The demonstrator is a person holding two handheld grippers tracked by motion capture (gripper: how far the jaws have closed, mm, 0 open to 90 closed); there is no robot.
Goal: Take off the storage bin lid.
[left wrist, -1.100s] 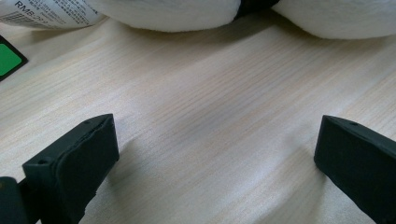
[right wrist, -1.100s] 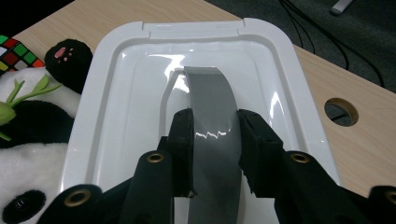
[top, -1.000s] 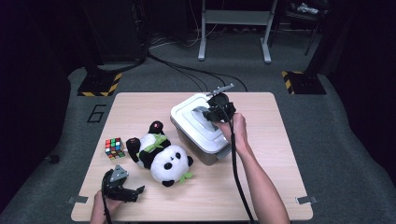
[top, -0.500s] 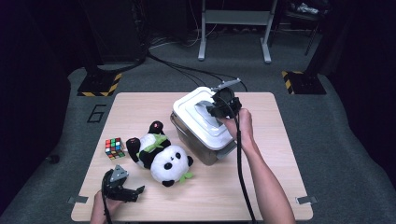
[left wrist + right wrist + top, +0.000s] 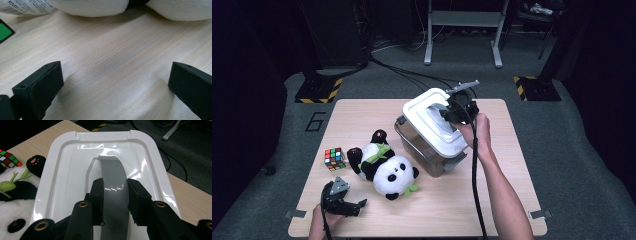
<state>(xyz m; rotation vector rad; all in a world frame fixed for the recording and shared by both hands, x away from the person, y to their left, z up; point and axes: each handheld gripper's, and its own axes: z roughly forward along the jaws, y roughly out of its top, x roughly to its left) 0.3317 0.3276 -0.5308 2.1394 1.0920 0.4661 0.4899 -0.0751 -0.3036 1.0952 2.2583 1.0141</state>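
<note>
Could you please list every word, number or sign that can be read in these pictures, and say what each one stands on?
"6": large dark numeral on the grey floor mat left of the pale wooden table.
"RMB-71...": partial print, cut off by the frame edge, on the white sewn-in tag beside the black-and-white plush panda; the smaller lines under it are too blurred to read.
The white plastic box lid shows no lettering.

The wooden table (image 5: 362, 120) bears a panda (image 5: 384, 165), cube (image 5: 334, 158) and box (image 5: 424, 145).
</note>
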